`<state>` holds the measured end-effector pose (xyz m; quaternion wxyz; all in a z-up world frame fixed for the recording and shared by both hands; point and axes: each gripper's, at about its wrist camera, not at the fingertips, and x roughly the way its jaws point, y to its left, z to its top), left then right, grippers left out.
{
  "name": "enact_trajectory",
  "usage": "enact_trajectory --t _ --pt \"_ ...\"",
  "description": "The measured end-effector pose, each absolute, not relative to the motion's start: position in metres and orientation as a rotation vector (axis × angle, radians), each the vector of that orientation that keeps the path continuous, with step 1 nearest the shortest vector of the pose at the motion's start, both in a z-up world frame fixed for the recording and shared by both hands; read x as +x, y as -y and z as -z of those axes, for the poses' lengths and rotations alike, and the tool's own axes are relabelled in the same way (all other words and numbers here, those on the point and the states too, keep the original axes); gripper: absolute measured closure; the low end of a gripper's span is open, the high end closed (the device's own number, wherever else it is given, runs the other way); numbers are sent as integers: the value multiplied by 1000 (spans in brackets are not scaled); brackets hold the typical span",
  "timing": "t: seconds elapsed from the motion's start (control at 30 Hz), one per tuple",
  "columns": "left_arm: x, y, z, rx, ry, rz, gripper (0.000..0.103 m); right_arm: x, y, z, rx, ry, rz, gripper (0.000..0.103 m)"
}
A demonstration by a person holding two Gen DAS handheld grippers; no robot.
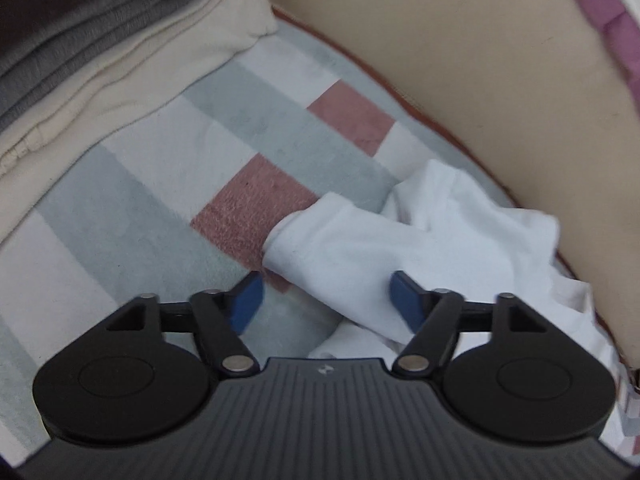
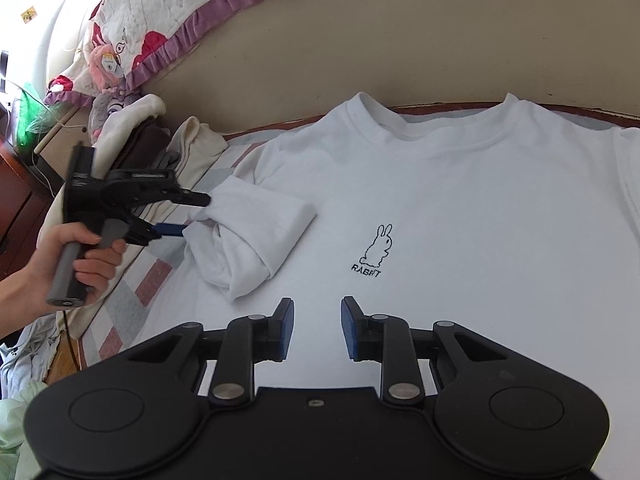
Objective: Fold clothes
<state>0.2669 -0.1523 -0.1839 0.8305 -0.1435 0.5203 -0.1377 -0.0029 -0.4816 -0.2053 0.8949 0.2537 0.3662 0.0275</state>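
Note:
A white T-shirt (image 2: 460, 216) with a small rabbit print (image 2: 376, 250) lies flat, front up, on a checked blanket (image 1: 140, 200). Its left sleeve (image 2: 256, 232) is folded in over the chest in a loose bundle. In the left wrist view that sleeve (image 1: 340, 244) lies between the wide-apart blue pads of my left gripper (image 1: 326, 300), which is open; the pads do not press on it. A hand (image 2: 92, 256) holds this left gripper (image 2: 192, 216) at the sleeve's edge. My right gripper (image 2: 318, 328) hovers over the shirt's lower front, open, with nothing between its fingers.
A stack of folded cream, grey and dark clothes (image 1: 100, 40) sits left of the shirt. A beige padded headboard (image 1: 440, 60) runs behind the collar. A quilt with a purple frill (image 2: 180, 8) and plush toys (image 2: 108, 68) lie at the far left, beside a wooden cabinet (image 2: 16, 200).

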Motion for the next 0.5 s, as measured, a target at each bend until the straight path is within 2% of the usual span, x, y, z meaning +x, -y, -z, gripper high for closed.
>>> enact_trajectory --t 0.03,0.07,0.1,0.13,0.17,0.33,0.5 --pt "269 155 183 -302 -1096 283 27 -3 480 204 518 -762 -54 72" --pt "270 158 181 -290 -1086 283 38 -3 478 202 505 -763 -52 72" --pt "270 162 176 -257 -1071 301 68 -3 475 200 490 -759 -54 72" --pt "270 166 171 -225 -1055 318 87 -3 472 198 474 -755 -57 72" --pt "268 169 164 -195 -1030 338 96 -3 470 196 461 -753 -59 71" --pt "229 175 110 -209 -861 490 96 -4 468 192 452 -745 -61 70" --pt "184 208 79 -258 -829 718 95 -3 470 191 455 -743 -60 70"
